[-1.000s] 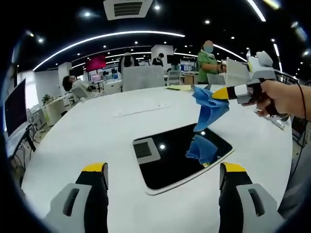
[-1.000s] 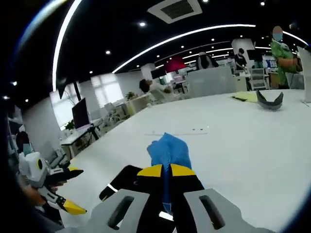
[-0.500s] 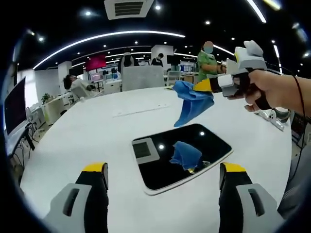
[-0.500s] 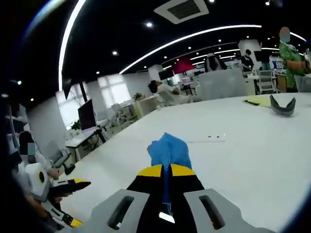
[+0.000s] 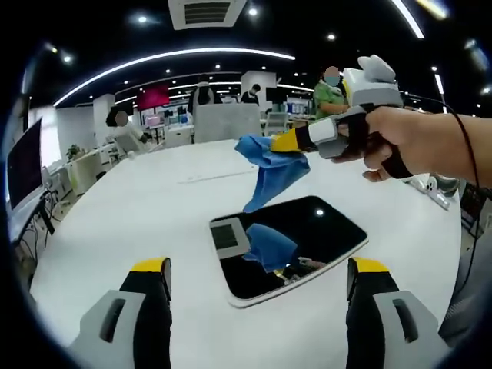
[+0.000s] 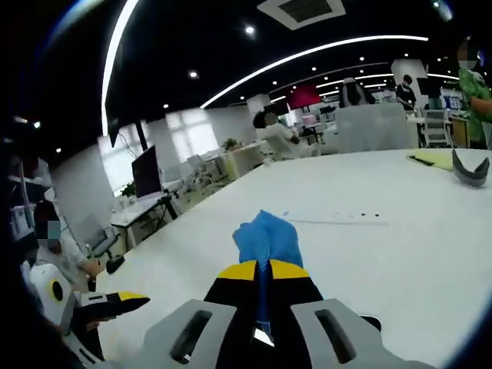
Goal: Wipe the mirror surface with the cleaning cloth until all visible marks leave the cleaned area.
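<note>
My right gripper (image 6: pixel 263 270) has yellow tips on black jaws with grey bodies, and it pinches a plain blue cleaning cloth (image 5: pixel 269 165). My left gripper (image 5: pixel 259 269) shows the same yellow, black and grey. The mirror (image 5: pixel 288 246) reads glossy black with a white edge. The table (image 5: pixel 138 207) is plain white.

A large white desk (image 5: pixel 115 223) with a rounded edge carries the workspace. On its far side lie a thin pale strip (image 5: pixel 223 175), a yellow sheet (image 6: pixel 435 157) and a dark curved object (image 6: pixel 470 167), the last two near each other. Beyond the desk stand a grey partition panel (image 5: pixel 226 123), office chairs and monitors (image 5: pixel 24 167). A red sign (image 5: pixel 154 97) hangs further back. Several people sit or stand in the background. A ceiling vent (image 5: pixel 206 12) and curved light strips (image 5: pixel 169 60) run overhead.
</note>
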Tool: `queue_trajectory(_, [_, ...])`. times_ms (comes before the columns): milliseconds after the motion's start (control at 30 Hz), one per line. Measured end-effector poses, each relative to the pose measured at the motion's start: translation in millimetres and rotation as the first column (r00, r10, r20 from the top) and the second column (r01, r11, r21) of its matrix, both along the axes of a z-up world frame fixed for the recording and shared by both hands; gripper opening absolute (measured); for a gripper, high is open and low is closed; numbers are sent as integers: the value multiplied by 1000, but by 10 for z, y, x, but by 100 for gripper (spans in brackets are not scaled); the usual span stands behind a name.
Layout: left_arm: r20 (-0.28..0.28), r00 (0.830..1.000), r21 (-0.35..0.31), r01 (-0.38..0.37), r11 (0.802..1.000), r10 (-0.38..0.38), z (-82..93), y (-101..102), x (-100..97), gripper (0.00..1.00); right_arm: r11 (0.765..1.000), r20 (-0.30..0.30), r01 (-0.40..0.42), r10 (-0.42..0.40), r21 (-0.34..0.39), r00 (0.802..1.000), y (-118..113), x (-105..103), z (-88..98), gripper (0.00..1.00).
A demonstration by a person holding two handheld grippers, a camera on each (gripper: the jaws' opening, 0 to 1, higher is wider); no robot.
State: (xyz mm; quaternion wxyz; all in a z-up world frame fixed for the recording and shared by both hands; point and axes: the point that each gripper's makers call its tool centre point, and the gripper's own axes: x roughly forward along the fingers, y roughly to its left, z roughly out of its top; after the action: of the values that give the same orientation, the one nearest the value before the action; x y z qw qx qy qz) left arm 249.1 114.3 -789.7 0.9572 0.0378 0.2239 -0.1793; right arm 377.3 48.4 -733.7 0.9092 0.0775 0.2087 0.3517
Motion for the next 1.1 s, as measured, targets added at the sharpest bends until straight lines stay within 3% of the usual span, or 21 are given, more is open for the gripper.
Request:
queue_trajectory(300, [-9, 1000, -3, -2, 1000, 2, -49, 14, 12, 95, 1000, -5, -19, 19, 4, 1000, 305, 44, -58, 0])
queue_trajectory(667, [-12, 1000, -11, -6, 1000, 6, -41, 19, -19, 95, 1000, -27, -22, 22, -2, 999, 494, 139, -250, 0])
queue_trajectory(1100, [-19, 1000, -15, -10, 1000, 10, -39, 26, -49, 94, 997, -66, -52, 47, -63, 997, 582, -14, -542, 0])
